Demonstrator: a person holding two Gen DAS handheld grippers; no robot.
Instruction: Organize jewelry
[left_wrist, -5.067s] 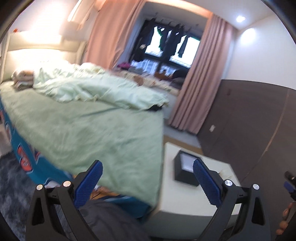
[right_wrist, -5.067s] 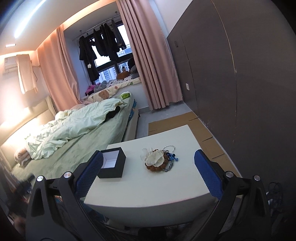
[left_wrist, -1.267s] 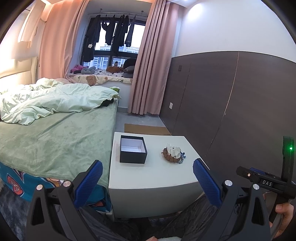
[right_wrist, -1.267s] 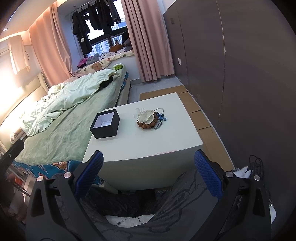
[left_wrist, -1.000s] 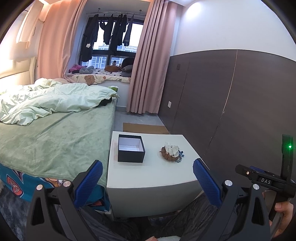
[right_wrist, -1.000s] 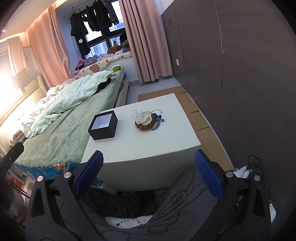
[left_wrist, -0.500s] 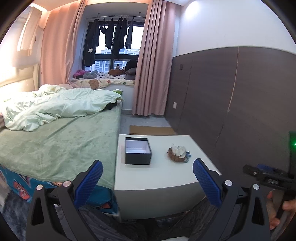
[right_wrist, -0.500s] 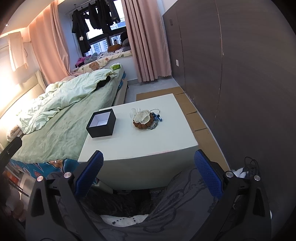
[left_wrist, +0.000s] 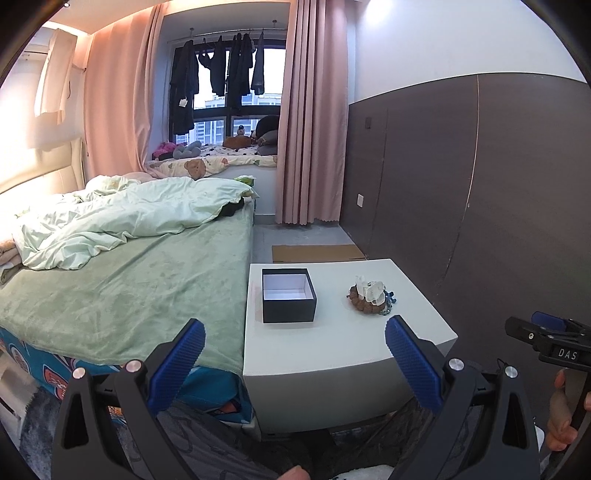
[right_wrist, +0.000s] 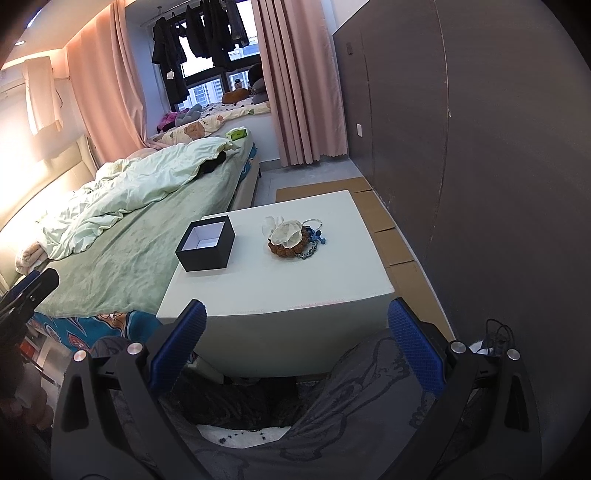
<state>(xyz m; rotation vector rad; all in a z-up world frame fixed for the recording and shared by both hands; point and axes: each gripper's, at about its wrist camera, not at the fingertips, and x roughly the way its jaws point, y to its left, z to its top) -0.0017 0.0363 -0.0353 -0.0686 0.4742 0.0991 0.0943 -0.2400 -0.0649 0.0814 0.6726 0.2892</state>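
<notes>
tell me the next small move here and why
Probably bring the right gripper forward and down toward the jewelry pile. Both grippers are open, empty and short of the white table; the pile lies on the table's right half, apart from the open, empty black box where it presumably belongs. The left gripper can wait.

The only lettering that can be read is "DAS", in pale capitals on a small dark plate fixed to the black body of the right gripper (left_wrist: 546, 341), seen at the right edge of the left wrist view. A pale tag hanging from the dark clothes (left_wrist: 183, 102) at the window may carry print, but it is too small to read. The bright blue patterned bed cover (left_wrist: 22, 360) shows shapes, no legible words.
</notes>
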